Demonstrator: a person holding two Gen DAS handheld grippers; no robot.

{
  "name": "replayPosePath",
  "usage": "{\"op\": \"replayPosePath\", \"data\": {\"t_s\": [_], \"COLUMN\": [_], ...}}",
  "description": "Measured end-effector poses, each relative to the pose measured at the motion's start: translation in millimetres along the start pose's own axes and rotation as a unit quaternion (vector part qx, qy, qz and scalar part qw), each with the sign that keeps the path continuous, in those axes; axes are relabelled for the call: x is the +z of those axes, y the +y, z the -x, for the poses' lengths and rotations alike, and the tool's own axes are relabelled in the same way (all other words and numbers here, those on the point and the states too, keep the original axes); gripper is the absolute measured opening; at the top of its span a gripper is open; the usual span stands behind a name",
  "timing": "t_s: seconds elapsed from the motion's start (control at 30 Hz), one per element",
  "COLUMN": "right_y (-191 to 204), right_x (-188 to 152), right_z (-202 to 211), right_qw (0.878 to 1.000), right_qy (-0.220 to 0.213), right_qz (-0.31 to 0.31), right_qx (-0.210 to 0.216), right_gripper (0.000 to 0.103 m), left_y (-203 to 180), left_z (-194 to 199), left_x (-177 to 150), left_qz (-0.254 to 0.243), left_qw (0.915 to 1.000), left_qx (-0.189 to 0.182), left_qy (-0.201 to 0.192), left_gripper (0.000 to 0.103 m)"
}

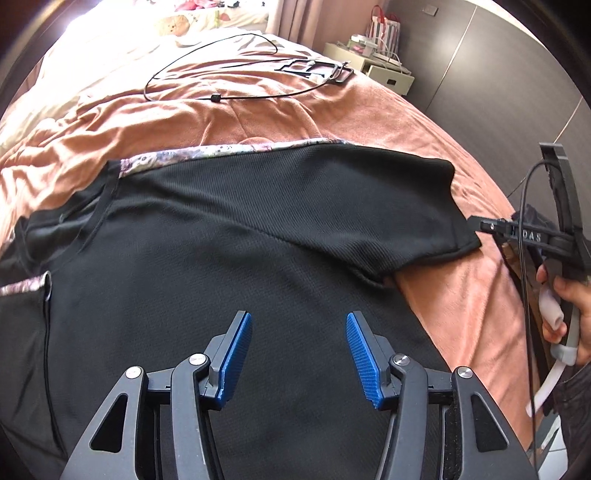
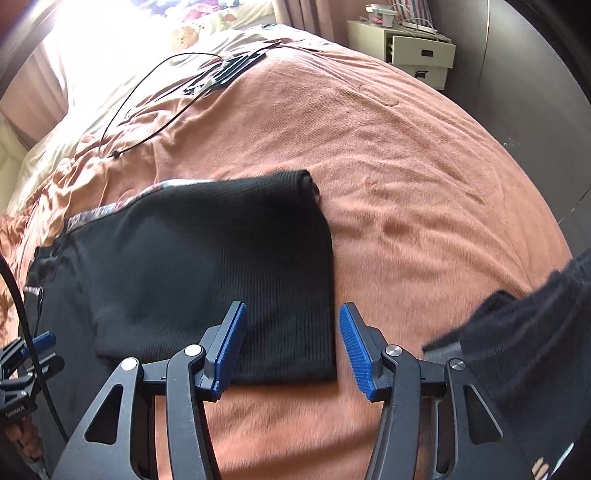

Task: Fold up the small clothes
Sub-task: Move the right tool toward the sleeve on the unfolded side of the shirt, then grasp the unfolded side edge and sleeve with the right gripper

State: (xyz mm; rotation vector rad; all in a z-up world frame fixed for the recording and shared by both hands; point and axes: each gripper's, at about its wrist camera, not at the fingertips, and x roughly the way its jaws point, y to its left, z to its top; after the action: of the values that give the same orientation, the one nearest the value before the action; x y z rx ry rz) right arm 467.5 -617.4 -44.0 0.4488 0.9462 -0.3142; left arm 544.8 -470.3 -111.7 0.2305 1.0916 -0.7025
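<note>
A black ribbed top (image 1: pixel 229 236) with floral trim (image 1: pixel 221 152) lies spread on a salmon blanket (image 1: pixel 258 110). My left gripper (image 1: pixel 299 321) hovers open just above the top's body, blue pads (image 1: pixel 238 354) apart with nothing between them. The right-hand sleeve (image 2: pixel 229 266) lies flat, its side edge running between the pads of my right gripper (image 2: pixel 292 310), which stands open low over it. The right gripper (image 1: pixel 480 223) also shows at the left wrist view's right edge, held by a hand (image 1: pixel 570 310). The left gripper's blue tip (image 2: pixel 42 339) peeks in at the right wrist view's left edge.
A long black cable (image 1: pixel 207 66) and flat black frame parts (image 1: pixel 317 70) lie further up the bed, near cream bedding and pillows (image 1: pixel 177 22). White drawer boxes (image 2: pixel 421 51) stand beside the bed against a dark wardrobe wall (image 1: pixel 498 74). Dark cloth (image 2: pixel 517 332) hangs at the right.
</note>
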Motion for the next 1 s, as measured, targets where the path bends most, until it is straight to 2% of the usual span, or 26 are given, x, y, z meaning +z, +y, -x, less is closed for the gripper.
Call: {"op": "replayPosePath", "data": {"t_s": [0.37, 0.4, 0.47, 0.53, 0.87, 1.0], "right_y": [-2.9, -2.3, 0.8, 2.9, 30.8, 54.9], "right_x": [38.0, 39.8, 42.7, 44.7, 64.7, 69.3], "right_z": [-54.4, -56.7, -59.9, -59.1, 8.1, 38.1], "right_qw": [1.0, 1.0, 1.0, 1.0, 0.996, 0.993], "right_qy": [-0.004, -0.007, -0.009, -0.01, -0.077, -0.094], "right_qz": [-0.004, -0.002, 0.009, 0.013, 0.048, 0.069], "right_qx": [-0.014, -0.014, -0.016, -0.005, 0.0, 0.01], "right_gripper": [0.05, 0.045, 0.016, 0.002, 0.002, 0.002], "left_y": [12.8, 14.3, 17.7, 21.1, 21.7, 16.0], "left_z": [-39.1, -43.2, -49.6, -54.1, -46.4, -52.0], "left_x": [23.9, 24.8, 26.6, 28.4, 32.3, 33.6], "left_qz": [0.003, 0.003, 0.008, 0.016, 0.03, 0.034], "left_qw": [1.0, 1.0, 1.0, 0.9998, 0.9988, 0.9984], "left_qx": [0.003, 0.003, 0.0, -0.008, -0.031, -0.044], "left_qy": [0.004, 0.005, 0.005, 0.003, -0.025, -0.015], "left_gripper": [0.049, 0.048, 0.044, 0.044, 0.044, 0.042]}}
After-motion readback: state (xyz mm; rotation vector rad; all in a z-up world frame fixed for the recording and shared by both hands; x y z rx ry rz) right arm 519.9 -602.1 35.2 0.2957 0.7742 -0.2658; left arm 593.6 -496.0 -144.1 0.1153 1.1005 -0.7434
